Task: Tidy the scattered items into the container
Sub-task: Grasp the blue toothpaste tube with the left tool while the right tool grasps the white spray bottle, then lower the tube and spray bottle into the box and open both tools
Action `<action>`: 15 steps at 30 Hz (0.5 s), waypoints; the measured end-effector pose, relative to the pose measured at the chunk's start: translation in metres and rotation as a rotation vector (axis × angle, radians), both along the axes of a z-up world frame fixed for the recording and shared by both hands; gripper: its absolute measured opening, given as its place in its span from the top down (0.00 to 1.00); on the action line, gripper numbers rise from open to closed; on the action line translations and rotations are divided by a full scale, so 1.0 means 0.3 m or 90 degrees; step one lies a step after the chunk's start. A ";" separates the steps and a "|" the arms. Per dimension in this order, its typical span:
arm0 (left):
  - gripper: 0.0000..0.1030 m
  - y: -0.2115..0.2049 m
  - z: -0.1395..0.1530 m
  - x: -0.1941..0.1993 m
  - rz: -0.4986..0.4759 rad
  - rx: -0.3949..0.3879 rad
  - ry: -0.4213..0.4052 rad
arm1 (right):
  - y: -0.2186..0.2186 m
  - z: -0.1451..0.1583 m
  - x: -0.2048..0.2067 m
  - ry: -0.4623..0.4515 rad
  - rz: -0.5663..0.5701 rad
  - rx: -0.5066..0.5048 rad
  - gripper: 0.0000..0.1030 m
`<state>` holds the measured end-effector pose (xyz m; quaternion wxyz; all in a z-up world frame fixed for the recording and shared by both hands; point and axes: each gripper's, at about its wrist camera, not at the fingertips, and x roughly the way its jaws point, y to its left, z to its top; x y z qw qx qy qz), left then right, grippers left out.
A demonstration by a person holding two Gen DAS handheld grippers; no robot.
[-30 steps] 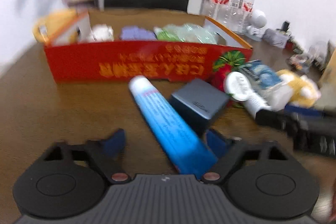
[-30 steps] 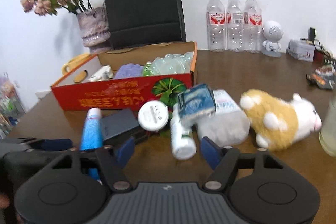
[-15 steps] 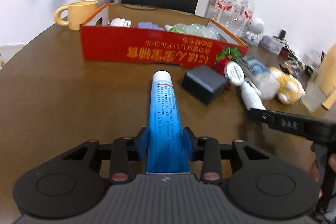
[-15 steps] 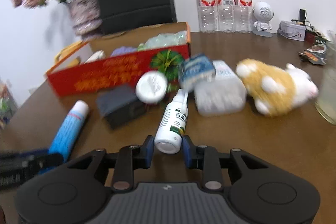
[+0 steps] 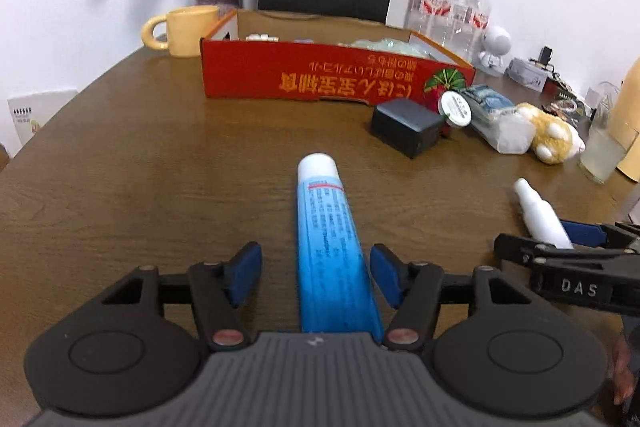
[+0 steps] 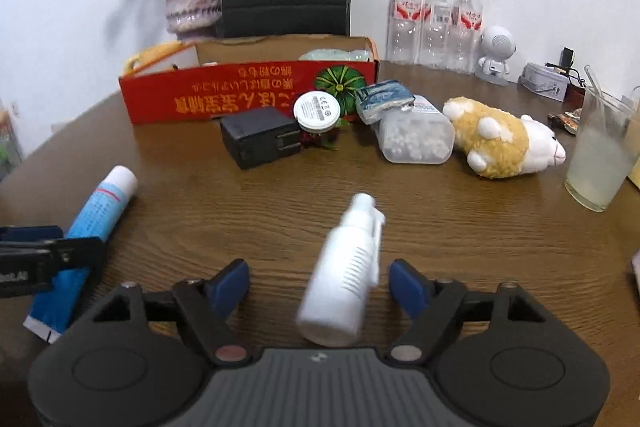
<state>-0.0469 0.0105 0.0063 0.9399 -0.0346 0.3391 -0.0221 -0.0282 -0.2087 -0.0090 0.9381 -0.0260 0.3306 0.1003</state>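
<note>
A blue tube [image 5: 328,239] lies flat on the brown table between the fingers of my left gripper [image 5: 316,269]. The jaws are opening and the pads stand clear of the tube. A white spray bottle [image 6: 344,267], blurred, lies between the fingers of my right gripper [image 6: 318,285], whose jaws are also opening and do not touch it. The red cardboard box [image 5: 320,79] [image 6: 224,95] stands further back with several items inside. In the left wrist view, the right gripper [image 5: 552,239] and the bottle [image 5: 540,215] show at the right edge.
In front of the box lie a black charger [image 6: 260,137], a white round jar [image 6: 316,109], a blue packet [image 6: 384,99], a clear beads box [image 6: 416,135] and a plush toy [image 6: 500,139]. A glass [image 6: 600,155] stands right, a yellow mug [image 5: 184,31], vase and water bottles [image 6: 436,23] behind.
Both grippers shut on the tube and the bottle, drew them back from the box toward the near edge, then opened their jaws off them.
</note>
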 end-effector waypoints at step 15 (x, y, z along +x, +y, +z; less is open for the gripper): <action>0.65 -0.006 0.098 -0.062 -0.072 -0.046 0.029 | -0.011 0.041 -0.071 0.026 0.052 0.031 0.74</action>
